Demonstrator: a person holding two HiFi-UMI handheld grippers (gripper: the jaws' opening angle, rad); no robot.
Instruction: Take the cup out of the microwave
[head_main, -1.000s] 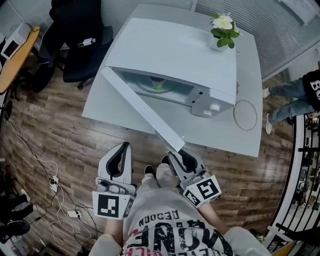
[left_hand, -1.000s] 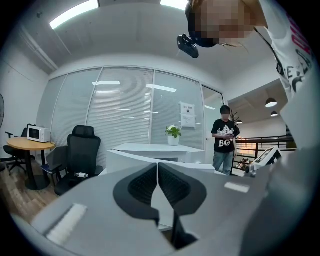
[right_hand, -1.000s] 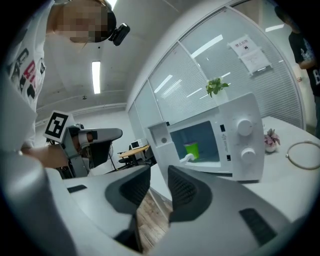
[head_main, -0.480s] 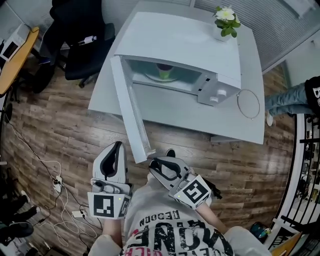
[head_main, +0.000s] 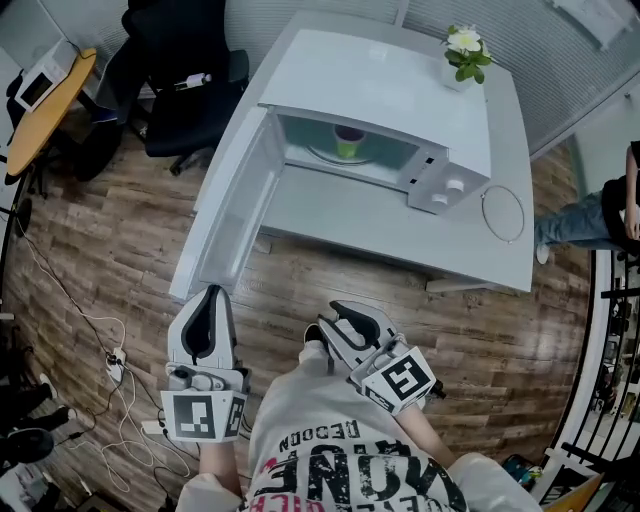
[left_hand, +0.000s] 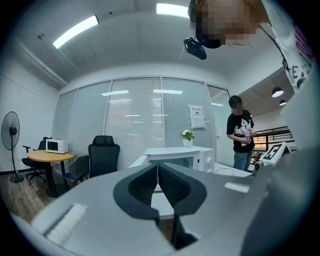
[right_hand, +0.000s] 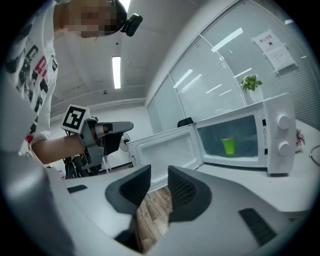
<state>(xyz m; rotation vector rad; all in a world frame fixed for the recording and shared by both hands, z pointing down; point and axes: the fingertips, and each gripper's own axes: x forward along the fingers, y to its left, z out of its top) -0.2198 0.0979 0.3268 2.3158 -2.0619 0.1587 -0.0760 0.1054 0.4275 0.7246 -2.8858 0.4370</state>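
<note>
Your left gripper (left_hand: 158, 169), jaws pressed together on nothing, near your body, your right gripper (right_hand: 159, 176) beside it on the right, jaws spread and empty, farther off the white microwave (head_main: 395, 95) on a table (head_main: 400, 225), door (head_main: 228, 215) open to the left, 1 green cup (right_hand: 229, 146) upright inside.

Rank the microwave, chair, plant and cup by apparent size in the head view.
Largest to smallest:
1. microwave
2. chair
3. plant
4. cup, which stands deep inside the microwave, so part of it may be hidden.
</note>
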